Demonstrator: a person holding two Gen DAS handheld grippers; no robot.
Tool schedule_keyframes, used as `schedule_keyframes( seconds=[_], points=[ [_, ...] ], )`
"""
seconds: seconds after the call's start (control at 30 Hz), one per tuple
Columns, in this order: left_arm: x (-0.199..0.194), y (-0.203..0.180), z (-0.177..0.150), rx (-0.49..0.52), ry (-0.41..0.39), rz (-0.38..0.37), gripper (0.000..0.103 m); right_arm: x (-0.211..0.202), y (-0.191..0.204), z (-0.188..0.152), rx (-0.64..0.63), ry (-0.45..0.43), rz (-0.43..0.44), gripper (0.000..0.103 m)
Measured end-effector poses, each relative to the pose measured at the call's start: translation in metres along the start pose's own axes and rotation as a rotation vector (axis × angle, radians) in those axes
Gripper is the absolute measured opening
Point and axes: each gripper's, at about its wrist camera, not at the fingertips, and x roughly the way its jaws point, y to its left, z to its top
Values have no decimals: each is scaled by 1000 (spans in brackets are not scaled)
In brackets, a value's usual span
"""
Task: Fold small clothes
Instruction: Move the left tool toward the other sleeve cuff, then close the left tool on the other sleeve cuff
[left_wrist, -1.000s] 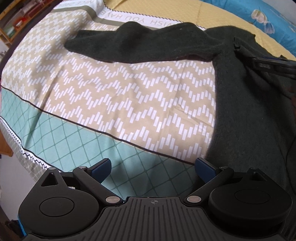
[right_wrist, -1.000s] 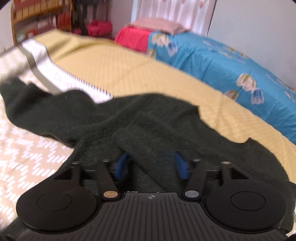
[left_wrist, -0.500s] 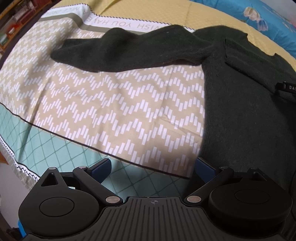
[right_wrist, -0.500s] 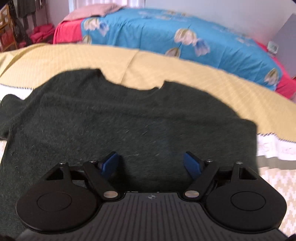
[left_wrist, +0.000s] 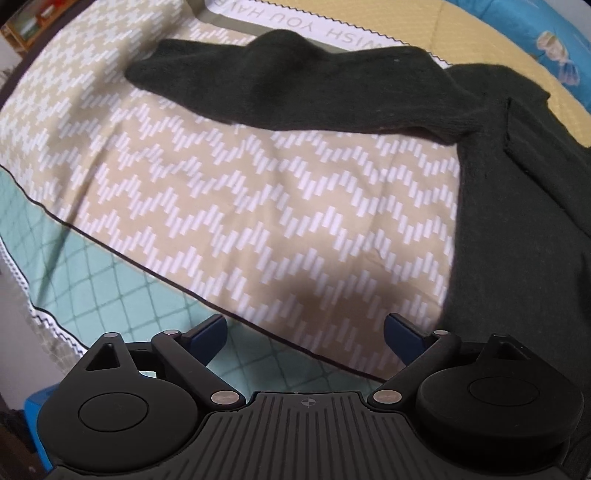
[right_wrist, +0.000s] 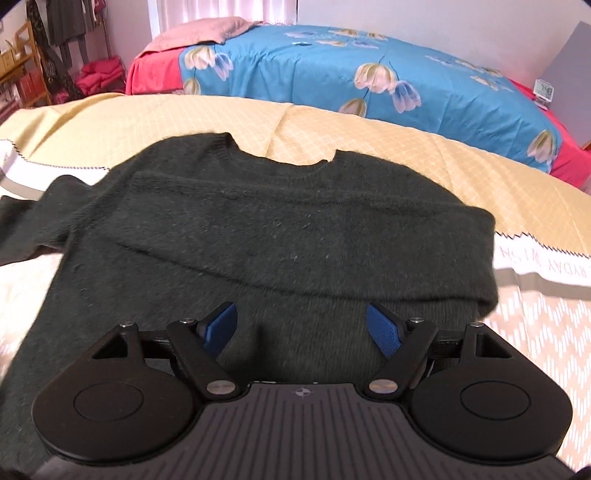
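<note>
A dark green knit sweater (right_wrist: 295, 229) lies flat on the bed, neck towards the far side. One sleeve is folded across its chest. The other sleeve (left_wrist: 295, 88) stretches out to the left over the patterned bedspread. My right gripper (right_wrist: 301, 325) hovers over the sweater's lower body; its jaws are closing, with nothing pinched between the blue pads and the knit beneath them. My left gripper (left_wrist: 304, 332) points down at the bedspread beside the sweater's side edge (left_wrist: 517, 240), open and holding nothing.
The zigzag-patterned bedspread (left_wrist: 258, 206) ends in a teal border and the bed's edge (left_wrist: 37, 295) at the lower left. A yellow quilt (right_wrist: 406, 147) and a blue floral quilt (right_wrist: 369, 74) lie beyond the sweater. A small clock (right_wrist: 543, 90) stands at the far right.
My right gripper has let go of the sleeve, opened, and drawn back towards the sweater's hem, swinging right. It has left the left wrist view. My left gripper has shifted a little over the bedspread.
</note>
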Motion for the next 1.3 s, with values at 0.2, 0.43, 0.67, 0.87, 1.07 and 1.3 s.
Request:
schedule_keyframes(
  seconds=[0.2,0.43,0.67,0.87,1.07,1.3],
  points=[
    [0,-2,13,13,11,69,103,-21,3,-17,-22,-8,-9,77],
    [5,15,40,-68,32,66,103,-35,-2,-29,-21,-13,-22,77],
    [9,46,78,-211,-11,3,103,-43,-13,-35,8,-14,-31,77],
    [27,93,105,-426,13,-91,100,-43,-17,-37,10,-2,-43,77],
    [37,133,125,-621,-30,-194,99,-39,-15,-36,0,6,-47,77],
    [57,152,137,-780,-51,-321,99,-34,-12,-30,-20,11,-46,77]
  ],
)
